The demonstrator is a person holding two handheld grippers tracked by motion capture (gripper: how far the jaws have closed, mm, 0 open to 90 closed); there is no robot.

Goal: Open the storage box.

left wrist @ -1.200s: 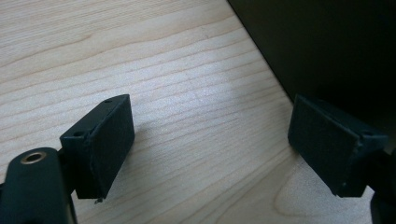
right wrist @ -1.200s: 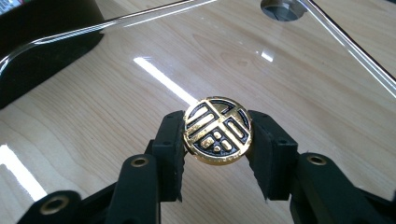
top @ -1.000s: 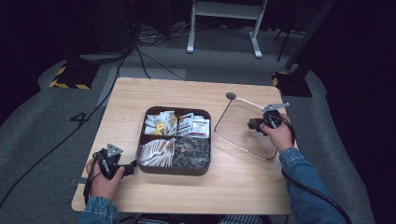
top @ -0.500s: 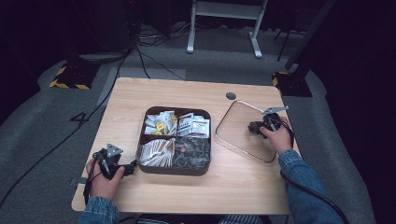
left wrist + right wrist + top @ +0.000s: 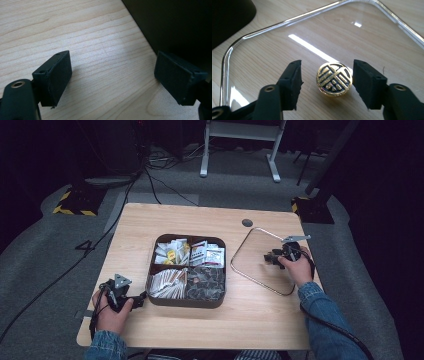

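Jaws wide apart on the right gripper (image 5: 327, 82), and sitting right between the pads is a gold knob (image 5: 334, 79) with a black pattern on its round face. Neither pad touches it; there is a gap on each side. That knob stands at the middle of a clear glass lid (image 5: 287, 40), which lies flat on the wooden table (image 5: 200, 220), knob side up, its metal rim catching the light. From the high view the lid (image 5: 252, 257) is a rounded square turned a little askew to the table edge, with one corner pointing toward the far edge near a small dark grommet (image 5: 247, 222).

Over to the left gripper (image 5: 112, 80): jaws spread wide too, nothing between them but bare wood, and a dark wall rising just past the right-hand pad. In the high view that gripper (image 5: 137, 297) rests low at the near left corner of a dark compartment tray (image 5: 187, 301), which is packed with sachets and packets. Tray and lid lie side by side, a strip of table between them.
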